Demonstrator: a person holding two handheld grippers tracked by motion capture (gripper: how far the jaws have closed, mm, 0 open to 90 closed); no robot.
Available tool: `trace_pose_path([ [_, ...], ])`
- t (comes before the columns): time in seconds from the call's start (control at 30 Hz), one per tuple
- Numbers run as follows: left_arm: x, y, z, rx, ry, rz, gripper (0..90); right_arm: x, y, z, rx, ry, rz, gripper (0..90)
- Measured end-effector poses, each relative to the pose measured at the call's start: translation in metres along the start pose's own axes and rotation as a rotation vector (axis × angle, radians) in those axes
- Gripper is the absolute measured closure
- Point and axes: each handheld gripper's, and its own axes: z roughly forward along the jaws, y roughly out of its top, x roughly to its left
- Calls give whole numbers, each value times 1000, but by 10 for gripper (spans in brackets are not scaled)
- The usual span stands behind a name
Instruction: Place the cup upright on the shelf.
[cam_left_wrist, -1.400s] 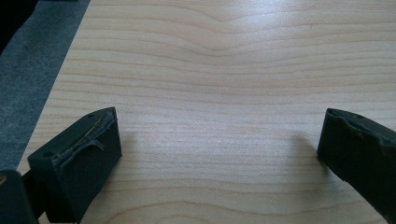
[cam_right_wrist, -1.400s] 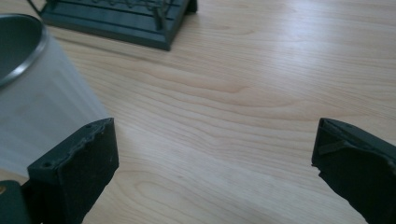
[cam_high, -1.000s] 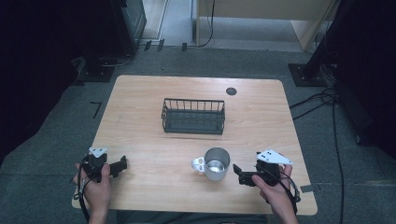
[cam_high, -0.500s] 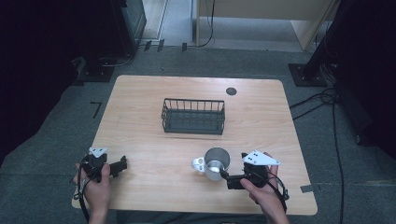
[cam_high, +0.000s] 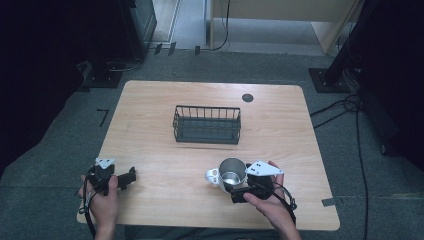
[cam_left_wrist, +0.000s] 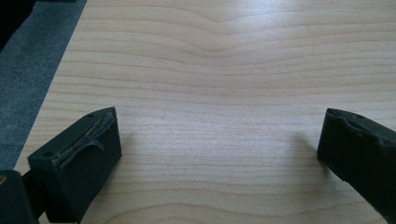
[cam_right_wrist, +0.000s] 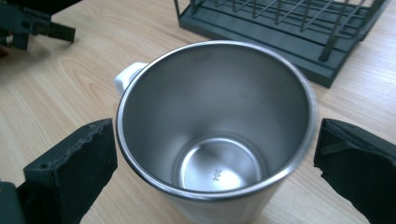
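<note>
The shiny metal cup stands upright near the front of the counter. The right gripper has its jaws wide, one on each side of the cup. To grab it well, I think they should close slowly and evenly. The left gripper rests wide over bare wood, holding nothing. Farther back sits the wire basket, with open room between.

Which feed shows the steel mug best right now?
The right gripper view: the steel mug sits upright and empty between the open jaws, with its white handle showing. In the high view it is small, beside the right gripper. The left gripper view faces bare table.
</note>
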Motion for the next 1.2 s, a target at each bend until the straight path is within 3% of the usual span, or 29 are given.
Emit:
trace_pose_path([
  [0.2, 0, 0, 0, 0, 0, 0, 0, 2, 0, 11, 14, -42, -29, 0],
  [0.47, 0, 0, 0, 0, 1, 0, 0, 3, 0, 21, 32, -58, -35, 0],
  [0.63, 0, 0, 0, 0, 1, 0, 0, 5, 1, 22, 22, -76, -57, 62],
  [0.73, 0, 0, 0, 0, 0, 0, 0, 6, 1, 22, 19, -95, -46, 64],
  [0.77, 0, 0, 0, 0, 0, 0, 0, 6, 2, 23, 5, -133, -52, 65],
  [0.83, 0, 0, 0, 0, 0, 0, 0, 5, 3, 22, -1, -150, -36, 66],
  [1.2, 0, 0, 0, 0, 1, 0, 0, 1, 21, 16, -24, -151, -10, 67],
])
